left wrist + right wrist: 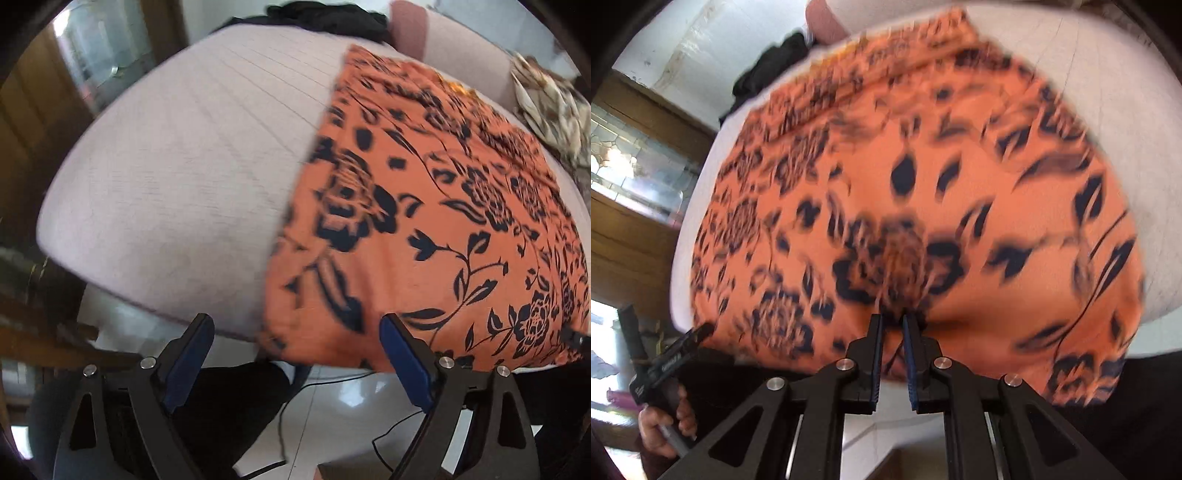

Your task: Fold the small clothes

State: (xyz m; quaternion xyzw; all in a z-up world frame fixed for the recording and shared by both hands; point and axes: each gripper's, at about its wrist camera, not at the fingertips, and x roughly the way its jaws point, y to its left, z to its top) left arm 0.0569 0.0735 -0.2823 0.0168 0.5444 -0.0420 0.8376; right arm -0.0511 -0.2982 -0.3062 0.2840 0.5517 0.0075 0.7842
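Note:
An orange garment with a black flower print lies flat on the pale cushioned surface, its near edge hanging over the front. It fills the right wrist view, blurred. My left gripper is open, with the garment's near left corner between its fingers and not touching them. My right gripper is nearly closed, pinching a small bunch of the garment's near edge. The left gripper also shows at the lower left of the right wrist view.
A black garment lies at the far edge of the cushion. A cream patterned cloth lies at the far right. A pink cushion stands behind. White floor tiles with black cables lie below the front edge.

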